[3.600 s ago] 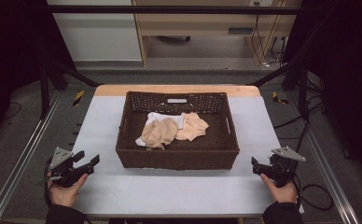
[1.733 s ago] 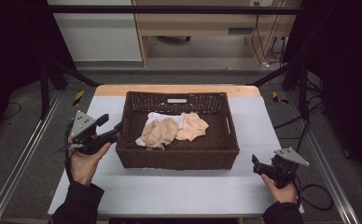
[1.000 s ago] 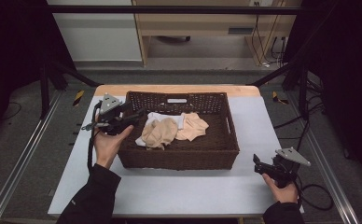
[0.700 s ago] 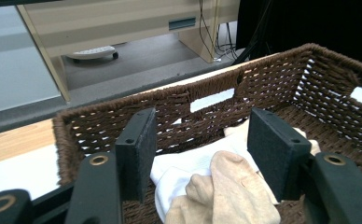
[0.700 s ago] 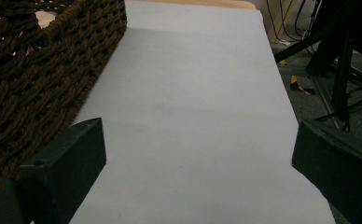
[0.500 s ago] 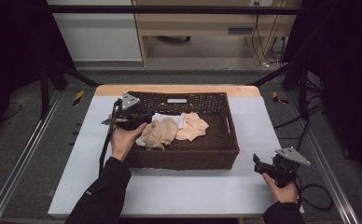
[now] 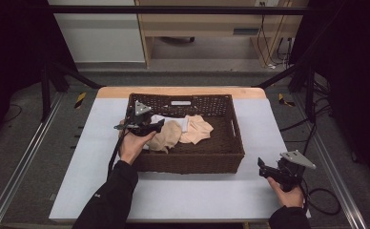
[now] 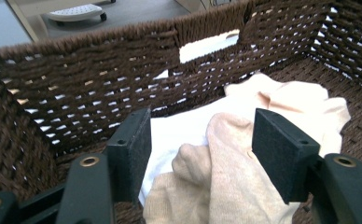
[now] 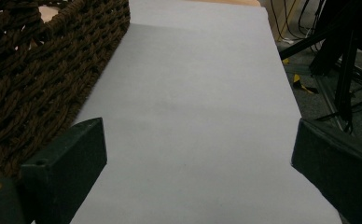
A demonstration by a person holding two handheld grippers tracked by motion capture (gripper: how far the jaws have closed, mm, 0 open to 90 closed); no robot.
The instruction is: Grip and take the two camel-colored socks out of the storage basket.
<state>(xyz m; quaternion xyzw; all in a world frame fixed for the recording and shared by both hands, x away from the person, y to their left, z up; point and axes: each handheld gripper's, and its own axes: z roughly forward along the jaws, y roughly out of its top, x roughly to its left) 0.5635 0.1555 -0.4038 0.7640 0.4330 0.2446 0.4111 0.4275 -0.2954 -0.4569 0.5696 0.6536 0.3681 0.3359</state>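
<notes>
Over the basket's [image 7: 192, 162] left half: left gripper [image 7: 158, 126], jaws apart, poised above the tan cloth [image 8: 226, 177].
Tan cloth lies inside the basket, overlapping a white cloth [image 8: 179, 130]; closing may catch both layers. Right gripper [image 7: 265, 170] rests open, right of the basket.

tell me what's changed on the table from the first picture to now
The left gripper rose from the near left corner of the white table, travelled forward and right, and now hangs open over the beige cloth inside the dark brown woven basket. It has not taken hold of anything. The right gripper stayed open at the near right corner; the basket, the beige cloth and the white cloth lie as before.
</notes>
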